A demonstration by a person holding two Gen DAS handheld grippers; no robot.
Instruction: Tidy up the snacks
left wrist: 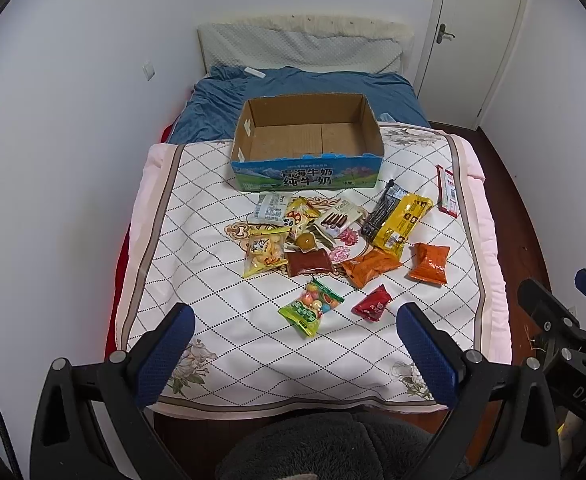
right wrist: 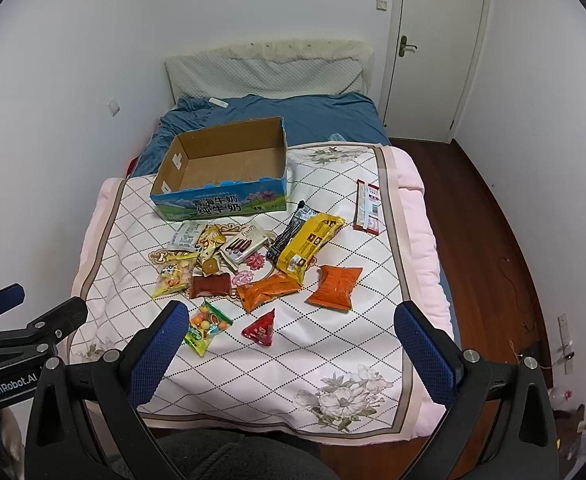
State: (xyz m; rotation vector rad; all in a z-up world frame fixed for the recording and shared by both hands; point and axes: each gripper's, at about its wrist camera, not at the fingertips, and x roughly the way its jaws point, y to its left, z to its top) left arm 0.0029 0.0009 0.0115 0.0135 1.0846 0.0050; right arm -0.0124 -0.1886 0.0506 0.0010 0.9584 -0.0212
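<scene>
Nearest the lens, left gripper (left wrist: pixel 293 344) with blue-padded fingers spread wide, holding nothing, hanging over the near edge of a quilt (left wrist: pixel 221 320) with diamond grid and flower corners. Right gripper (right wrist: pixel 289 344) likewise spread wide, nothing between the pads, above the same near edge; its side shows at the right margin of the left view. Snacks lie scattered mid-quilt, none in the box. Closest: green candy bag (left wrist: pixel 311 307) with coloured balls, and just beside it a small red triangular packet (left wrist: pixel 373 303). Behind these, a brown-red pouch (left wrist: pixel 308 263), two orange packets (left wrist: pixel 371 265) (left wrist: pixel 429 263) lying apart, a yellow bag of puffs (left wrist: pixel 264 251). Farther back, a long yellow bag (left wrist: pixel 403 220) touching a black packet (left wrist: pixel 385 208), a chocolate-stick box (left wrist: pixel 339 220), a white label-side packet (left wrist: pixel 272 208). Red-and-white bar packs (left wrist: pixel 447 196) sit well apart near the quilt's right border. Open cardboard box (left wrist: pixel 309 160), blue printed front, stands upright at the far end of the quilt, nothing inside. Blue bedding (left wrist: pixel 301 88) and a padded headboard (left wrist: pixel 301 46) beyond; white door (left wrist: pixel 481 32) at back right.
</scene>
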